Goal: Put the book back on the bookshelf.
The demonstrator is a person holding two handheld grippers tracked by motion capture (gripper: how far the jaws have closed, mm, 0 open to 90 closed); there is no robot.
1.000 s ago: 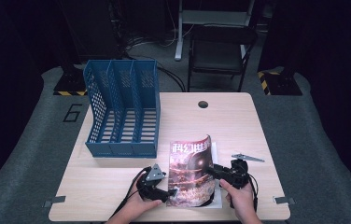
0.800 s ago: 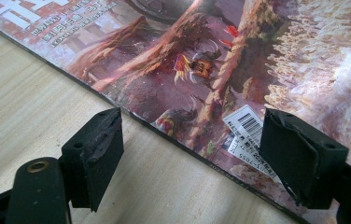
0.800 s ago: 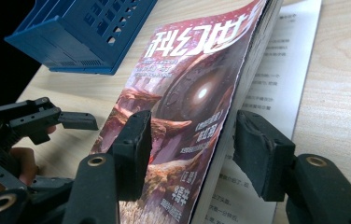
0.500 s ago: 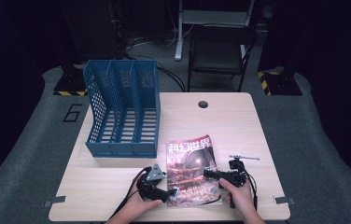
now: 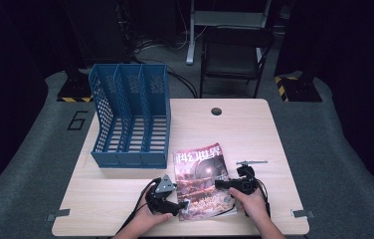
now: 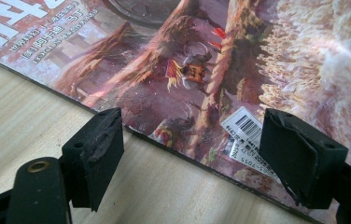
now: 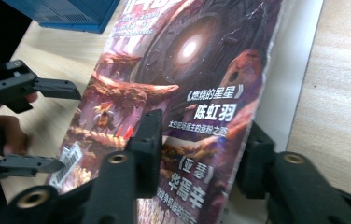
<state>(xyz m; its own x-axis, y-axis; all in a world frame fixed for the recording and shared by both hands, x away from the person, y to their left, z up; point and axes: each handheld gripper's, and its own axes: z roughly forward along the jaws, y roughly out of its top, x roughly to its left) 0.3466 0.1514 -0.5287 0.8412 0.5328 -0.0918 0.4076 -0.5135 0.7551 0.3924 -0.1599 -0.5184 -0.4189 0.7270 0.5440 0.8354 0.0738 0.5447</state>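
Both grippers are sitting at the magazine (image 5: 202, 181) lying on the table (image 5: 254, 134). Left gripper (image 5: 182, 205) is gaping wide at its spine edge, gripping nothing. Right gripper (image 5: 218, 184) jaws have just been closing, straddling the cover's lifted edge.

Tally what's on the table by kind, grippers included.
Magazine: 1
Blue file rack: 1
Handheld grippers: 2, left gripper and right gripper
Total: 4

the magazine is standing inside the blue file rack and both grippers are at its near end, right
Not quite. The magazine lies on the table, outside and beside the blue file rack, as the high view shows. The left gripper and right gripper are indeed at its near end.
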